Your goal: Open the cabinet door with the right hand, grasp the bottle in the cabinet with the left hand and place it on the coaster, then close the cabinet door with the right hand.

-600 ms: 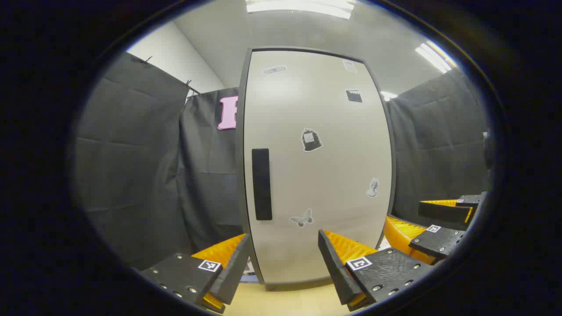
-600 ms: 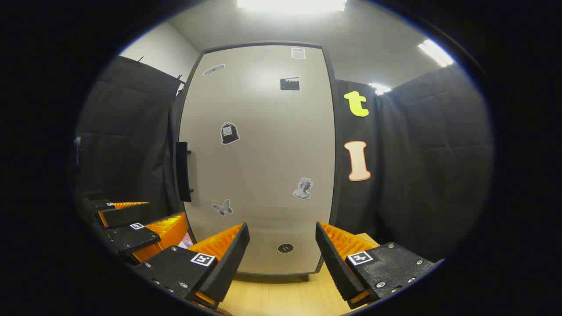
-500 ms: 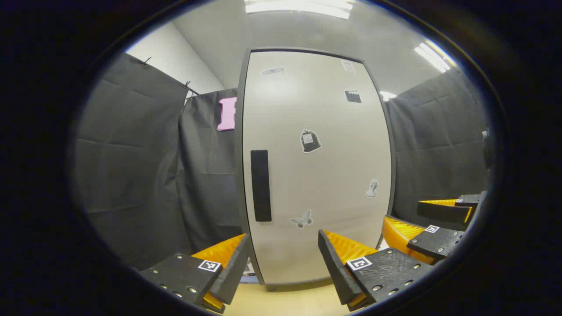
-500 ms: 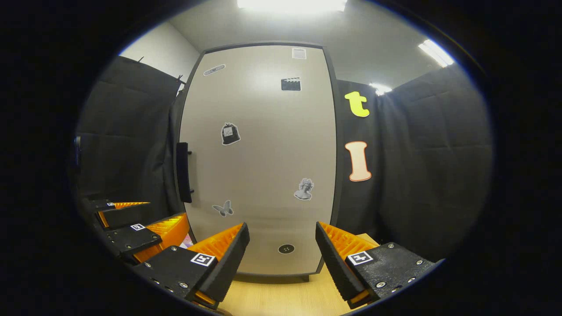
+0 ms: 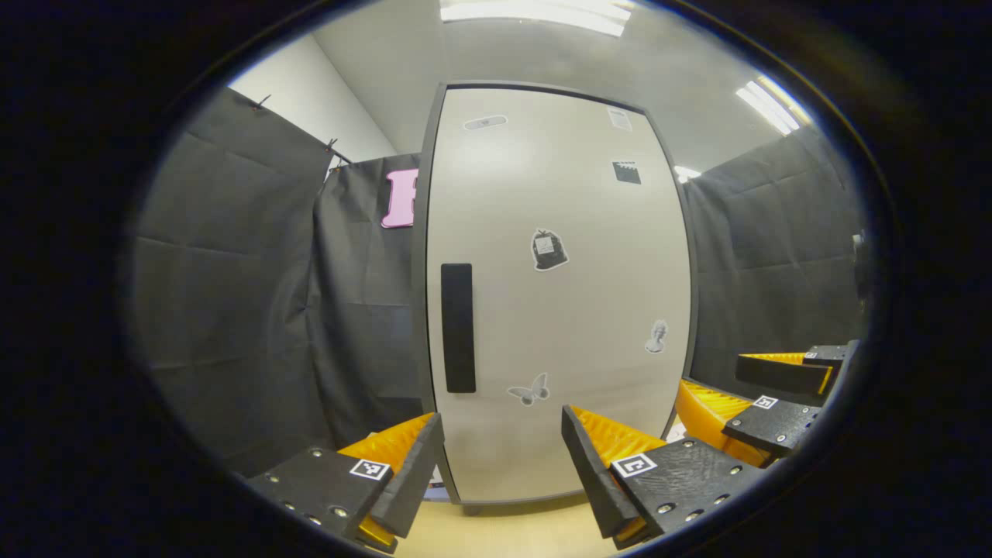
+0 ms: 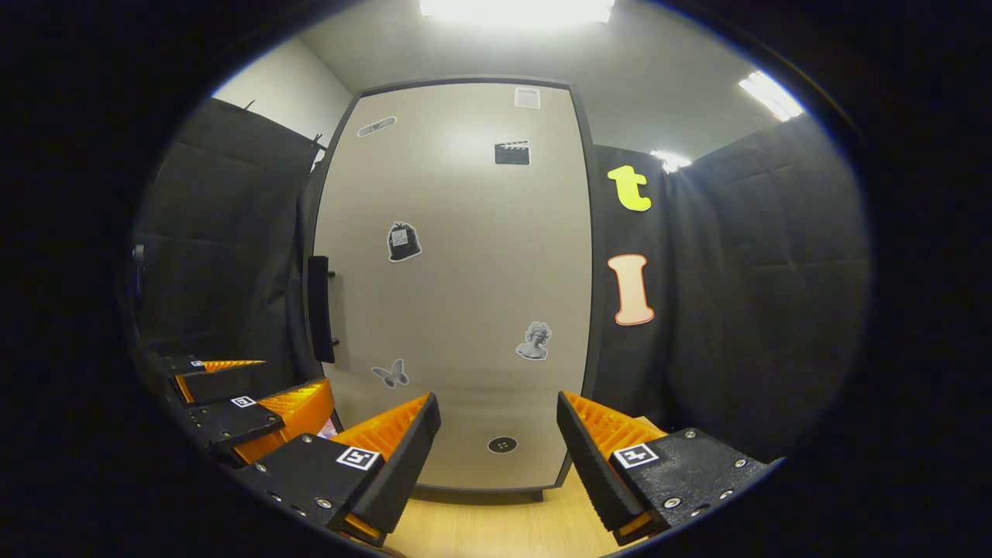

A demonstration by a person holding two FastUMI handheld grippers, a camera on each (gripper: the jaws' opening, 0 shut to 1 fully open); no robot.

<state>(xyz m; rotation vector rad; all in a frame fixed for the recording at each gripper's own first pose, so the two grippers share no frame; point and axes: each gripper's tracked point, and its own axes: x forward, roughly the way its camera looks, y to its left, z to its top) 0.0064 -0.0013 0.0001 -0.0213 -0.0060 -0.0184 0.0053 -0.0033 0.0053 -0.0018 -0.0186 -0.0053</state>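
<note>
The cabinet door (image 6: 453, 287) stands shut, upright on the wooden table (image 6: 496, 527), with both grippers held short of it and well clear of its face. The relation that governs the opening move is the handle (image 6: 319, 308): a dark vertical bar on the door's left edge, its long axis running up and down, lying up and to the left of the right gripper (image 6: 496, 442) in the right gripper view. In the left gripper view the same handle sits just left of and above the left gripper (image 5: 500, 457), so by position the left gripper is the nearer of the two — yet the task assigns the door to the right hand, which in my judgement must travel leftward and upward, across in front of its partner, to close on the bar from its sides. Both sets of jaws stand wide apart and hold nothing. The bottle is presumably behind the shut door; its place cannot be confirmed. A coaster cannot be identified with certainty. Against the earlier frames the change is slight: in the right gripper view the stickers on the door sit a little lower, and in the left gripper view the door has drifted marginally — a small reorientation of the hands, nothing more.
</note>
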